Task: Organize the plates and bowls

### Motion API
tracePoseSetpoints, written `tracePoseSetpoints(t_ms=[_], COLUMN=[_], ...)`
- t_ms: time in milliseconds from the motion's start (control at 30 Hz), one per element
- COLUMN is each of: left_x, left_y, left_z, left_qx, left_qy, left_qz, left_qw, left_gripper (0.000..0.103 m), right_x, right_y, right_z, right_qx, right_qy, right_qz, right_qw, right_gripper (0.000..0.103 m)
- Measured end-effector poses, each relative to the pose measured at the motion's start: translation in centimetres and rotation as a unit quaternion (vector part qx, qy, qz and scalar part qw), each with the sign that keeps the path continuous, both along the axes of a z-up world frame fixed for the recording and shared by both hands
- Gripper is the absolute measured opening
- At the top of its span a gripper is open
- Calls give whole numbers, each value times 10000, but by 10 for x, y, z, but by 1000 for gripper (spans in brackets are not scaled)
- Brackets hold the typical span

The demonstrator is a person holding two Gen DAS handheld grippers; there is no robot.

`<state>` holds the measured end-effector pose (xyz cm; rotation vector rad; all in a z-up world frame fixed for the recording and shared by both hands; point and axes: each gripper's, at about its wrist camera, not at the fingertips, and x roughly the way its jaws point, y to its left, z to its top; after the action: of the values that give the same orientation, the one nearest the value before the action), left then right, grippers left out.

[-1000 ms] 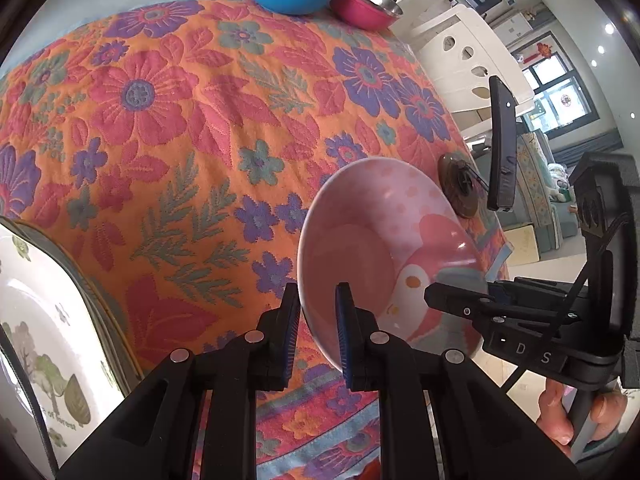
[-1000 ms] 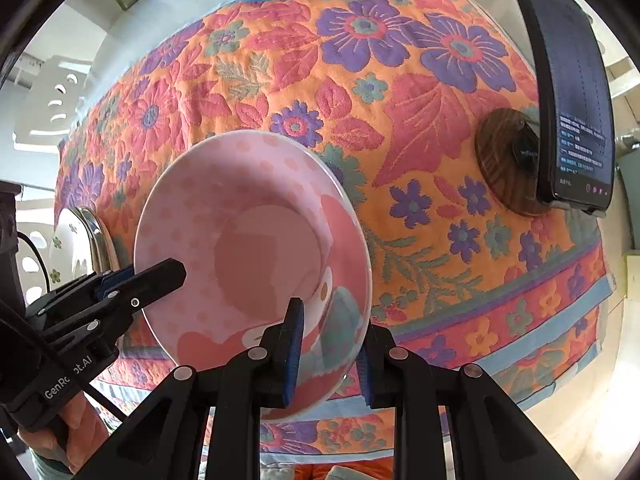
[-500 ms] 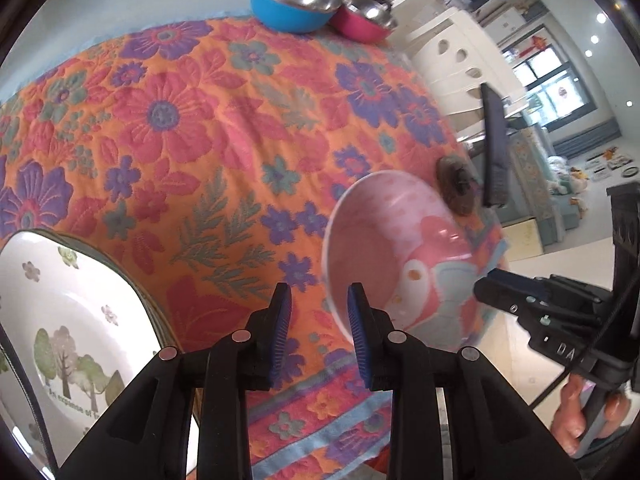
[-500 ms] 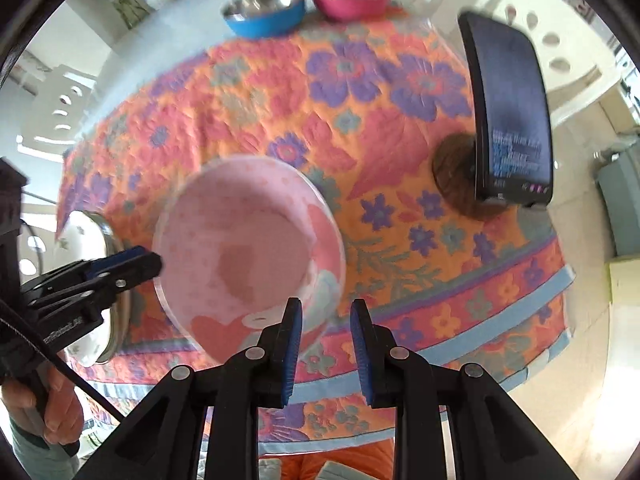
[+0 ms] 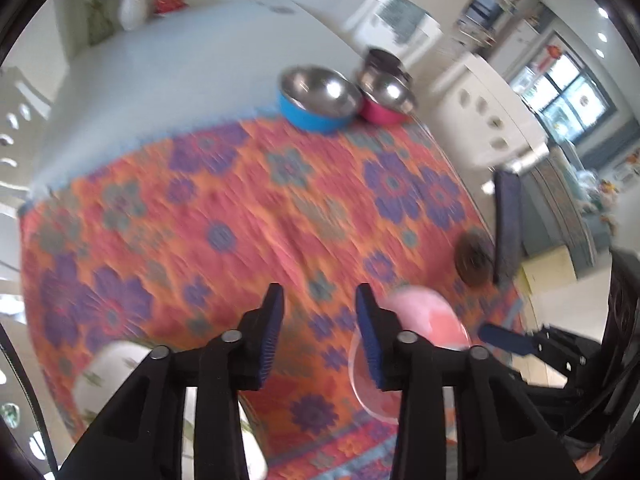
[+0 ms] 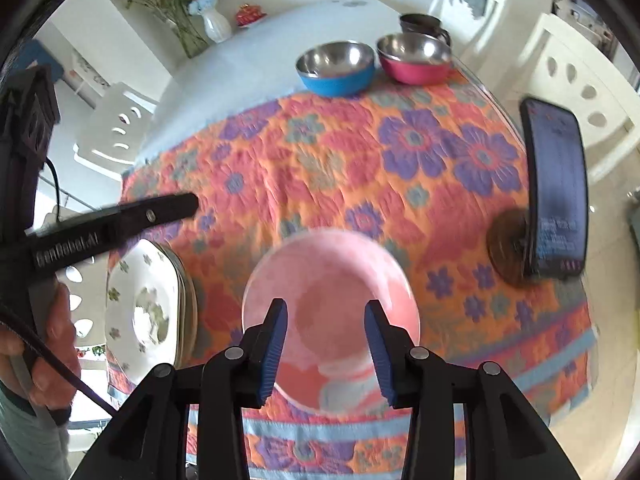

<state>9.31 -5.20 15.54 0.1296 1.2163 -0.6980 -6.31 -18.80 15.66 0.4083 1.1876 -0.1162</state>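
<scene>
A pink bowl (image 6: 332, 300) lies on the flowered tablecloth near the front edge; it also shows blurred in the left wrist view (image 5: 428, 320). My right gripper (image 6: 326, 344) is open and raised above it, touching nothing. My left gripper (image 5: 320, 336) is open and empty, raised left of the bowl. A stack of white plates with a tree picture (image 6: 140, 312) lies at the front left; it also shows in the left wrist view (image 5: 116, 372). A blue steel bowl (image 6: 336, 66) and a pink steel bowl (image 6: 414, 58) stand at the cloth's far edge.
A phone on a round wooden stand (image 6: 556, 196) stands at the right edge. A dark cup (image 6: 424, 24) is behind the steel bowls. A white vase with flowers (image 6: 216, 26) stands at the far end. White chairs surround the table.
Both grippers opened and pulled back and up from the pink bowl, which now lies on the cloth. The left wrist view is motion-blurred.
</scene>
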Motion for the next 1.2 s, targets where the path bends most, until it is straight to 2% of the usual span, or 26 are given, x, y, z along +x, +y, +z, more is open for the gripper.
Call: tracePoseSetpoints(t_ms=[67, 167, 300, 367, 433, 533, 567, 633, 700, 800, 867, 1000, 1133, 1200], left_x=[19, 45, 59, 67, 78, 91, 95, 109, 131, 158, 178, 207, 226, 233], left_y=[-3, -11, -21, -26, -38, -63, -69, -77, -81, -88, -96, -110, -122, -127], left_z=[9, 29, 76, 92, 105, 108, 105, 85, 52, 8, -21, -62, -98, -112], left_qx=[-8, 186, 594, 771, 983, 1123, 1049, 686, 339, 167, 139, -275, -424, -483], left_qy=[-1, -119, -735, -891, -1055, -1552, -1655, -1602, -1243, -814, -506, 99, 605, 776], left_qz=[140, 186, -119, -306, -540, -845, -853, -592, -168, 173, 273, 367, 489, 523], left_qw=[9999, 9996, 9955, 9926, 9881, 9778, 9769, 9829, 9915, 9964, 9983, 9989, 9961, 9944], left_gripper=[42, 42, 44, 50, 63, 68, 68, 68, 68, 66, 64, 63, 49, 47], right_x=[8, 25, 48, 61, 75, 102, 112, 133, 150, 171, 185, 223, 262, 274], right_y=[-6, -18, -36, -46, -54, -67, -73, -92, -118, -149, -158, -168, -169, -165], right_z=[3, 11, 26, 33, 37, 37, 35, 28, 11, -10, -17, -35, -67, -78], right_qx=[15, -63, -47, -18, -49, -159, -142, 109, 568, 1053, 1089, 1152, 1354, 1306], right_qy=[-65, -151, -306, -385, -408, -364, -352, -346, -221, -81, -65, -56, 260, 355], right_qz=[60, 211, 258, 231, 197, 53, -57, -391, -984, -1559, -1667, -1753, -1673, -1618], right_qw=[10000, 9996, 9992, 9990, 9990, 9992, 9993, 9986, 9933, 9821, 9800, 9777, 9762, 9775], right_gripper=[44, 48, 51, 53, 53, 54, 54, 54, 54, 54, 54, 54, 54, 54])
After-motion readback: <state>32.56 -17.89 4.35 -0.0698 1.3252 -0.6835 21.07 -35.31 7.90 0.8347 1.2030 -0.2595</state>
